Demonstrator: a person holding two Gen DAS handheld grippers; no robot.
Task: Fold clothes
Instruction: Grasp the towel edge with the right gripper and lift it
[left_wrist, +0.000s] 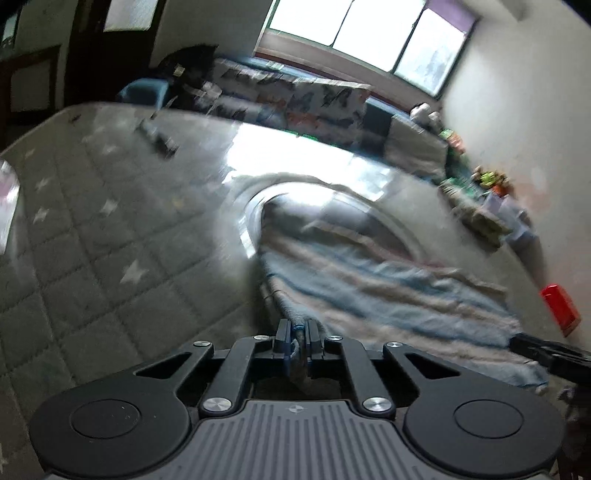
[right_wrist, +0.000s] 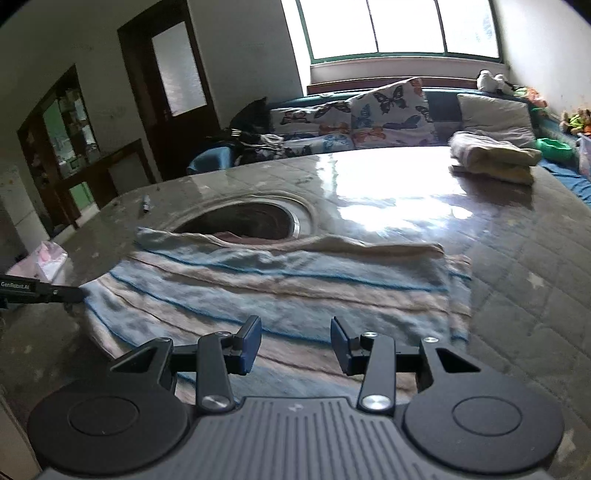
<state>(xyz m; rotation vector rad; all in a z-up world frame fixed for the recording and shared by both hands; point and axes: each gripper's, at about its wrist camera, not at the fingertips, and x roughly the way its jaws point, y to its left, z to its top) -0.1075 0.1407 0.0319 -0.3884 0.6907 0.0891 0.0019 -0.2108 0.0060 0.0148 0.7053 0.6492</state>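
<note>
A blue, white and beige striped garment lies spread on the glossy quilted table, part folded over itself. It also shows in the left wrist view, blurred. My left gripper is shut on the garment's near corner; it shows at the left edge of the right wrist view. My right gripper is open and empty, just above the garment's near edge. Its tip shows at the right of the left wrist view.
A round dark opening is set in the table behind the garment. A folded pile of pale clothes sits at the far right. A small dark object lies far left. A red object stands by the right wall. Butterfly cushions line the sofa behind.
</note>
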